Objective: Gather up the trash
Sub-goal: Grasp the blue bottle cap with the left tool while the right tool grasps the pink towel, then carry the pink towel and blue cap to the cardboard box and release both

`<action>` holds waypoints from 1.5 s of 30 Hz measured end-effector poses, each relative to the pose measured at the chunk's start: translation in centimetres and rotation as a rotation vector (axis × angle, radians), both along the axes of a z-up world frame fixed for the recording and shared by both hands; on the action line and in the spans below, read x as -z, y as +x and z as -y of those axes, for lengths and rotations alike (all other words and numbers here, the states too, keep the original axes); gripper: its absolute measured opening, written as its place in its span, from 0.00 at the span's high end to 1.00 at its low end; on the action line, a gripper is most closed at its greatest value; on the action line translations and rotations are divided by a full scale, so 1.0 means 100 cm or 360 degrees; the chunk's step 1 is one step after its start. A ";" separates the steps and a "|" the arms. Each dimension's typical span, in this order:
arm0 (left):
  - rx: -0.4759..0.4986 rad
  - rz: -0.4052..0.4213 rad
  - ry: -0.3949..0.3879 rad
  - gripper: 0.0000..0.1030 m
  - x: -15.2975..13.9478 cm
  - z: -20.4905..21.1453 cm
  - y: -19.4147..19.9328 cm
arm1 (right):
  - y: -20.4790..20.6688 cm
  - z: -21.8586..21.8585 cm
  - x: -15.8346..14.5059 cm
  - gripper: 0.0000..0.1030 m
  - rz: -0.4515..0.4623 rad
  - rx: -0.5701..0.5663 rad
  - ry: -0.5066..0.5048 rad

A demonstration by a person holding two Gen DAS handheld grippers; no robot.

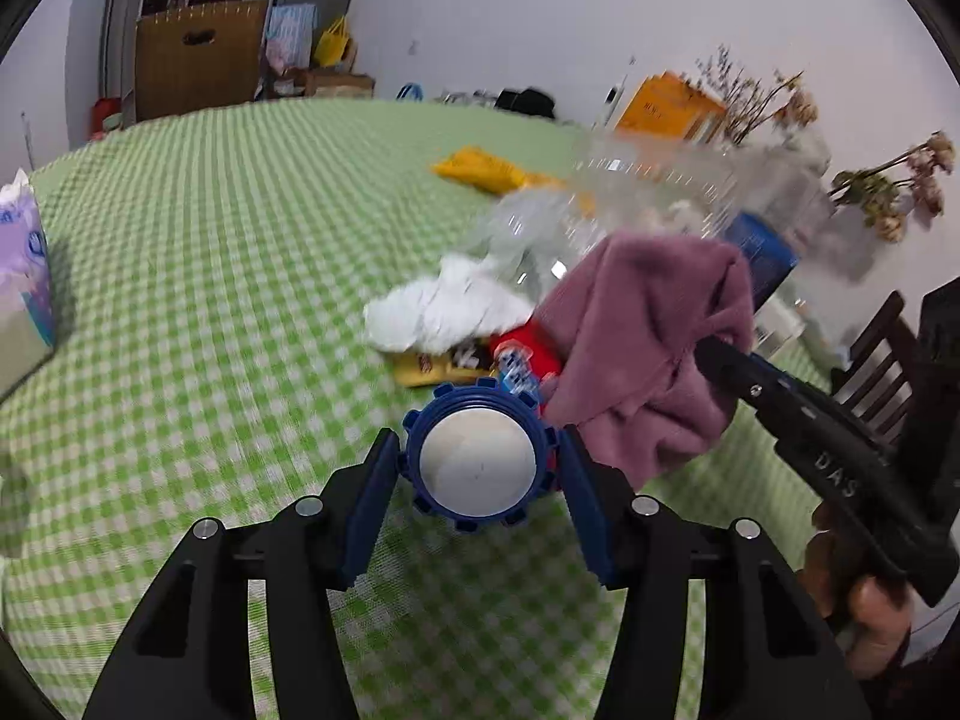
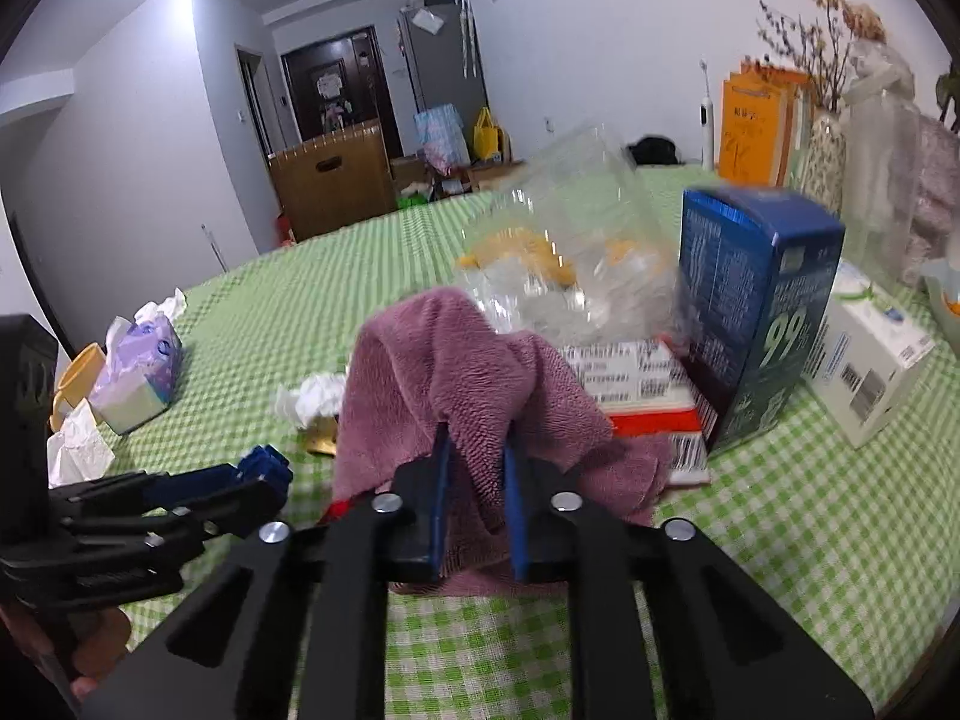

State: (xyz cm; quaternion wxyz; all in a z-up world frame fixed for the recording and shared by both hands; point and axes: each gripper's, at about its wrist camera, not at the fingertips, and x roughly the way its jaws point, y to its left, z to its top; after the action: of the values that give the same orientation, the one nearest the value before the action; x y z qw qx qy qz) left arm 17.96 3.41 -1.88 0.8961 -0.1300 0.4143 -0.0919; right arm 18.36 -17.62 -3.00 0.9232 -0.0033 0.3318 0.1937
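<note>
Left tongs (image 1: 477, 468): pinching a blue ridged cap (image 1: 477, 461) w/ white centre btwn the two blue pads, held just above the desk (image 1: 180, 276).
Right tongs (image 2: 474, 486): pressed onto a fold of the mauve cloth (image 2: 444, 372); cloth bunches up over the tips and drapes down to the desk on both sides.
Tongs vs each other: close together, left set just beside the cloth's left side; right set comes in from the right in the left wrist view.
Trash pile: directly behind the cloth, mid-desk. Crumpled white tissue (image 1: 444, 306) rests on a yellow wrapper (image 1: 432, 369); red packet (image 1: 528, 354) touching the cloth's edge; clear crumpled plastic (image 2: 570, 252) rises behind, blurred.
Further back: yellow packet (image 1: 486, 171) lying flat, apart from the pile, toward the far edge.
Right of pile: blue carton (image 2: 762, 312) upright, a white box (image 2: 870, 360) just beside it, nearer the right edge.
Left edge: tissue pack (image 2: 141, 372), loose tissues and a yellow cup (image 2: 75, 384) near it.
Far right corner: orange bags (image 2: 759, 126), dried flowers in a vase (image 2: 825, 159).
</note>
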 end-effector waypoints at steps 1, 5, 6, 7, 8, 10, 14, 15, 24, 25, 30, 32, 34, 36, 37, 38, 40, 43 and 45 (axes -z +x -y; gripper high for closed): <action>0.0003 0.0030 0.0003 0.50 -0.007 -0.001 -0.003 | -0.003 0.001 -0.006 0.87 0.0032 -0.0001 -0.0001; 0.0003 0.0132 0.0006 0.50 -0.027 -0.002 -0.013 | -0.017 0.009 -0.030 0.87 0.0155 0.0010 -0.0008; 0.0004 0.0152 0.0008 0.50 -0.032 0.001 -0.015 | -0.019 0.010 -0.036 0.87 0.0181 0.0012 -0.0009; 0.0006 0.0175 0.0009 0.50 -0.037 0.003 -0.018 | -0.025 0.013 -0.045 0.87 0.0228 0.0016 -0.0014; 0.0006 0.0193 0.0008 0.50 -0.041 0.004 -0.019 | -0.029 0.016 -0.052 0.87 0.0269 0.0023 -0.0025; 0.0009 0.0213 -0.0015 0.50 -0.047 0.005 -0.027 | -0.038 0.024 -0.067 0.87 0.0356 0.0043 -0.0041; 0.0047 0.0247 -0.0016 0.50 -0.057 0.023 -0.029 | -0.057 0.053 -0.094 0.87 0.0486 0.0112 -0.0037; 0.0065 0.0259 -0.0007 0.50 -0.060 0.029 -0.033 | -0.060 0.057 -0.099 0.87 0.0502 0.0125 -0.0035; 0.0269 0.0354 0.0022 0.50 -0.077 0.114 -0.041 | -0.104 0.141 -0.137 0.87 0.0692 0.0344 -0.0048; 0.0311 0.0355 0.0020 0.50 -0.077 0.128 -0.042 | -0.110 0.153 -0.139 0.87 0.0703 0.0382 -0.0054; 0.0521 0.0347 0.0027 0.50 -0.072 0.194 -0.049 | -0.142 0.217 -0.143 0.87 0.0719 0.0596 -0.0090; 0.0596 0.0343 0.0027 0.50 -0.069 0.219 -0.052 | -0.153 0.237 -0.142 0.87 0.0717 0.0675 -0.0107; 0.0687 0.0350 0.0035 0.50 -0.067 0.249 -0.056 | -0.165 0.261 -0.138 0.87 0.0704 0.0761 -0.0131; 0.0767 0.0351 0.0039 0.50 -0.063 0.278 -0.060 | -0.174 0.281 -0.134 0.87 0.0686 0.0836 -0.0145; 0.0800 0.0346 0.0039 0.50 -0.062 0.290 -0.062 | -0.181 0.292 -0.130 0.87 0.0670 0.0877 -0.0146; 0.0838 0.0335 0.0039 0.50 -0.059 0.305 -0.063 | -0.187 0.303 -0.125 0.87 0.0649 0.0922 -0.0157; 0.0922 0.0297 0.0037 0.50 -0.052 0.336 -0.066 | -0.198 0.324 -0.115 0.87 0.0602 0.0997 -0.0177; 0.1046 0.0244 0.0058 0.50 -0.036 0.380 -0.070 | -0.210 0.354 -0.093 0.87 0.0483 0.1101 -0.0210; 0.1132 0.0203 0.0080 0.50 -0.024 0.406 -0.071 | -0.217 0.372 -0.073 0.87 0.0369 0.1164 -0.0227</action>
State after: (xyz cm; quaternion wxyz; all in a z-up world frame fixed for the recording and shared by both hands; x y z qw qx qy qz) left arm 10.90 -37.20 0.54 0.8350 0.0504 0.3791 -0.3957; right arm -3.38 -54.78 4.34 0.9601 0.0290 0.2173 -0.1735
